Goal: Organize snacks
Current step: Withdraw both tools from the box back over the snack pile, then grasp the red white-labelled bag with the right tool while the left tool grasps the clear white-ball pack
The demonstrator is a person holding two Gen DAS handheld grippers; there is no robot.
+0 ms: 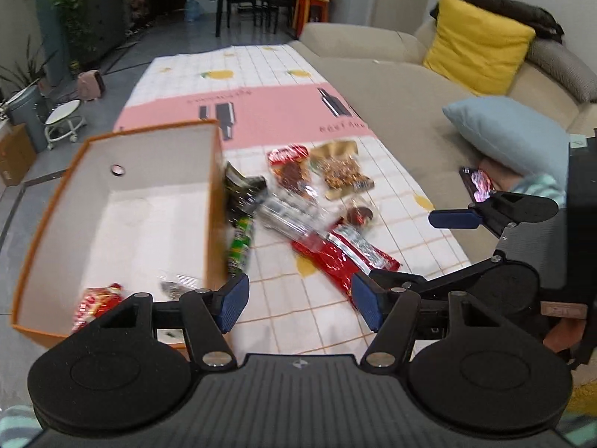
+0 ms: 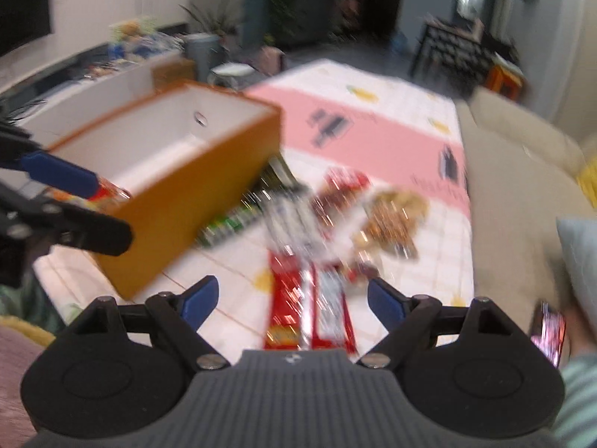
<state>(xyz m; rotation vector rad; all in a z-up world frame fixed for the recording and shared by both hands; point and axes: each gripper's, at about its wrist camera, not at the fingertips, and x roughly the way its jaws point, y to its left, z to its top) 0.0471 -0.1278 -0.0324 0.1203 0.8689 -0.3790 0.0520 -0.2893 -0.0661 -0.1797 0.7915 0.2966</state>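
An orange box [image 1: 214, 201] with a white inside stands on the left of the table; it also shows in the right wrist view [image 2: 209, 171]. A red snack packet [image 1: 95, 304] and a small clear packet [image 1: 175, 285] lie in it. Several snack packets lie beside it: a green one [image 1: 240, 246], a clear one [image 1: 287, 212], a long red one [image 1: 335, 257], a red-topped one [image 1: 293, 170] and a nut bag [image 1: 341, 170]. My left gripper [image 1: 300, 300] is open and empty beside the box. My right gripper [image 2: 293, 302] is open and empty over the long red packet [image 2: 309, 310].
The table wears a white checked cloth with a pink band [image 1: 276, 112]. A beige sofa [image 1: 403, 86] with a yellow cushion [image 1: 477, 48] and a blue cushion [image 1: 511, 130] runs along the right. A phone [image 1: 479, 184] lies by the blue cushion.
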